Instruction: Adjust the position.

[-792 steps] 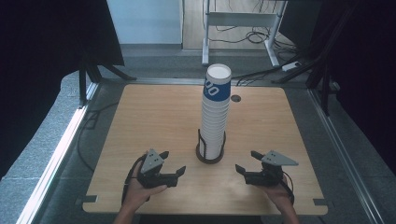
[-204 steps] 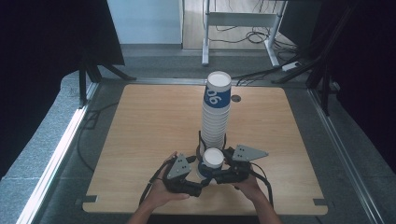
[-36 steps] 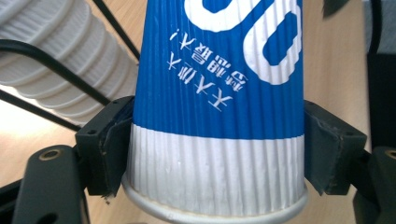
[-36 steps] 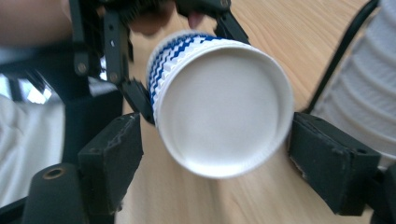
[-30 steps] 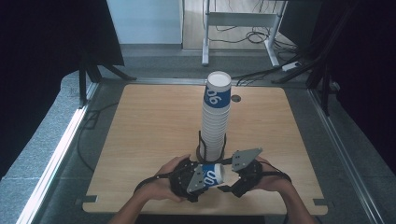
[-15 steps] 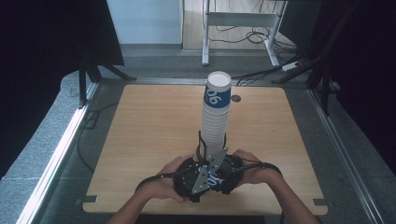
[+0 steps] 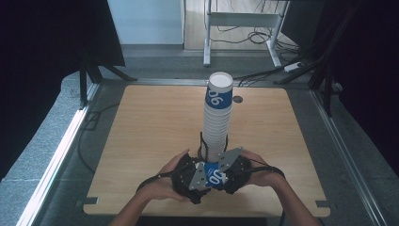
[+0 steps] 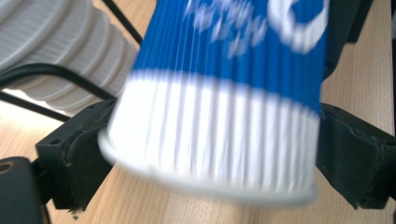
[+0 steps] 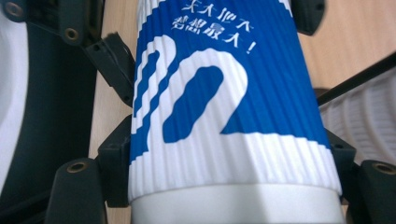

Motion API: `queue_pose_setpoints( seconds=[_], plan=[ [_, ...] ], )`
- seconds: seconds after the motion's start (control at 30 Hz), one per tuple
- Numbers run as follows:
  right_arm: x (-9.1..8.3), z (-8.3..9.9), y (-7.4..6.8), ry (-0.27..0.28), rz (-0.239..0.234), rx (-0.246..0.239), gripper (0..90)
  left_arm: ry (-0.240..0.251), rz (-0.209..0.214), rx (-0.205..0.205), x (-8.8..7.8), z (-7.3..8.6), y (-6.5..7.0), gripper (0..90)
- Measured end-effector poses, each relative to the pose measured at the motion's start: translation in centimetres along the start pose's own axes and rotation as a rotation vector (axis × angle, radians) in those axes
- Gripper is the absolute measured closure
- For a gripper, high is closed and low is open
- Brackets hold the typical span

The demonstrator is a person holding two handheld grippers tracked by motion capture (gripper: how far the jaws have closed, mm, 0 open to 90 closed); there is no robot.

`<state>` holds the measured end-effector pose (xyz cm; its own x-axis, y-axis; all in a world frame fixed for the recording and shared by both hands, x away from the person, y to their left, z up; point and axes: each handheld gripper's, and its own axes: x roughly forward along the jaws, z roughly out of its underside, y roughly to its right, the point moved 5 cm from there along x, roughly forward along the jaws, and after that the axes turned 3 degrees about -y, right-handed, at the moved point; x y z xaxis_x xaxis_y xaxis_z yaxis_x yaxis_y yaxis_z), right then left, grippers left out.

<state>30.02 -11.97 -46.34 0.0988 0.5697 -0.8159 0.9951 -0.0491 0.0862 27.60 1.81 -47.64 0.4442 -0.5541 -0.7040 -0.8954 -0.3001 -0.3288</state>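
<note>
A blue and white ribbed paper cup (image 7: 217, 179) lies on its side between my two grippers, just above the table's front edge. My right gripper (image 9: 226, 158) is shut on the cup (image 9: 224, 116); its jaws have just been closing, and both now press its sides. The left gripper (image 8: 210, 154) is open. Its jaws have just been opening and stand beside the blurred rim end of the cup (image 8: 219, 126). In the high view the left gripper (image 7: 196, 180) and right gripper (image 7: 231, 173) sit tight together.
A tall stack of the same cups (image 7: 217, 117) stands in a black wire holder (image 7: 203, 147) right behind the grippers, near the middle of the wooden table (image 7: 150, 122). The stack (image 8: 51, 42) is close to the left gripper. A small dark hole (image 7: 237, 99) marks the far side.
The right gripper has come in from the right and closed on the cup that the left gripper held. Both hands now meet in front of the stack.
</note>
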Motion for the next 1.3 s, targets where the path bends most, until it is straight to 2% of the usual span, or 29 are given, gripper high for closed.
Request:
queue_pose_setpoints(
  seconds=[0.03,0.07,0.1,0.2,0.23,0.27,0.3,0.33,0.37,0.57,0.67,0.73,0.83,0.97,1.0,1.07,1.13,1.17,1.2,1.23,1.3],
  plan=[
    [-0.6,0.2,0.0,0.049,0.011,0.015,27.9,0.034,0.017,-0.040,-0.4,0.1,-0.2,5.7],
    [-0.6,0.2,0.0,0.049,0.011,0.015,27.9,0.034,0.017,-0.040,-0.4,0.1,-0.2,5.6],
    [-1.1,0.4,0.1,0.096,0.026,0.026,27.9,0.067,0.031,-0.081,-0.8,0.2,-0.4,5.6],
    [-1.8,0.5,0.1,0.168,0.047,0.049,28.0,0.136,0.058,-0.167,-1.4,0.5,-0.8,6.2],
    [-1.8,0.5,0.1,0.168,0.047,0.049,28.0,0.136,0.058,-0.167,-1.4,0.5,-0.8,6.8],
    [-2.1,0.7,0.0,0.216,0.064,0.068,28.0,0.154,0.065,-0.193,-1.6,0.6,-0.9,7.3],
    [-2.1,0.9,0.0,0.230,0.071,0.073,28.0,0.186,0.079,-0.234,-1.7,0.8,-1.0,7.3],
    [-2.1,0.9,0.0,0.230,0.071,0.073,28.0,0.186,0.079,-0.234,-1.7,0.8,-1.0,7.3],
    [-2.1,1.3,0.0,0.262,0.076,0.089,28.0,0.204,0.089,-0.267,-1.8,1.1,-1.0,7.8],
    [-1.6,2.3,0.0,0.307,0.090,0.127,27.9,0.199,0.083,-0.295,-1.6,1.5,-1.0,9.9],
    [-1.3,2.8,-0.1,0.357,0.093,0.160,27.9,0.240,0.098,-0.341,-1.7,1.5,-1.0,10.0],
    [-1.2,3.0,-0.2,0.385,0.095,0.173,27.9,0.266,0.120,-0.366,-1.7,1.6,-1.0,10.0],
    [-1.0,3.1,-0.2,0.429,0.096,0.190,27.9,0.273,0.135,-0.396,-1.5,1.8,-1.0,10.1],
    [-0.7,3.0,-0.4,0.485,0.101,0.200,27.9,0.332,0.193,-0.476,-1.6,2.1,-1.2,10.1],
    [-0.7,3.0,-0.4,0.485,0.101,0.200,27.9,0.332,0.193,-0.476,-1.6,2.1,-1.2,10.1],
    [-0.4,2.9,-0.4,0.494,0.114,0.205,27.9,0.376,0.233,-0.534,-1.7,2.2,-1.3,10.0],
    [-0.2,2.9,-0.4,0.522,0.115,0.214,27.9,0.402,0.254,-0.571,-1.8,2.2,-1.5,10.1],
    [-0.2,2.9,-0.4,0.522,0.115,0.214,27.9,0.402,0.254,-0.571,-1.8,2.2,-1.5,10.0],
    [0.1,2.9,-0.5,0.545,0.121,0.222,27.9,0.426,0.275,-0.609,-1.8,2.3,-1.6,10.0],
    [0.2,2.9,-0.5,0.549,0.125,0.227,27.9,0.436,0.285,-0.628,-1.7,2.2,-1.6,10.0],
    [0.3,2.9,-0.5,0.571,0.127,0.241,27.9,0.442,0.291,-0.642,-1.6,2.2,-1.6,9.8]
  ],
)
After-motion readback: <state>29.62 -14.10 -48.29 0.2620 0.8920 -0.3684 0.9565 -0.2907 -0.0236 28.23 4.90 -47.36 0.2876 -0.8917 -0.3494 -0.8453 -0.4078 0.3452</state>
